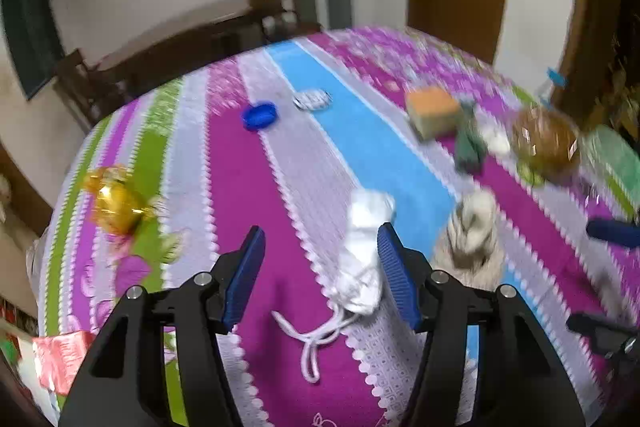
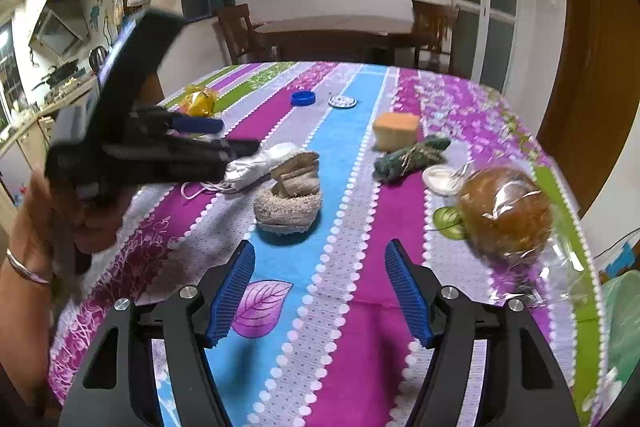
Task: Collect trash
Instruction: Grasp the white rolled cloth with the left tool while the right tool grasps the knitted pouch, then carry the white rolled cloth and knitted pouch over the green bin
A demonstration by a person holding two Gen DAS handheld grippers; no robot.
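As we read the striped tablecloth (image 1: 248, 187) left to right, the left gripper (image 1: 320, 275) stands released around a crumpled white mask (image 1: 362, 259) — light, soft, loops trailing; we judge its bunched middle the best hold. The right gripper (image 2: 320, 291) hangs released, empty.

We find the rolled cloth (image 2: 288, 195) on the table (image 2: 352, 307), crumpled mask (image 2: 260, 163) left, bagged bread (image 2: 505, 211) right.

No lettering, brand, number or sign can be read in either view (the small round blue-and-white patterned lid (image 2: 342, 101) on the striped cloth-covered desk (image 2: 352, 267) is too blurred to tell).
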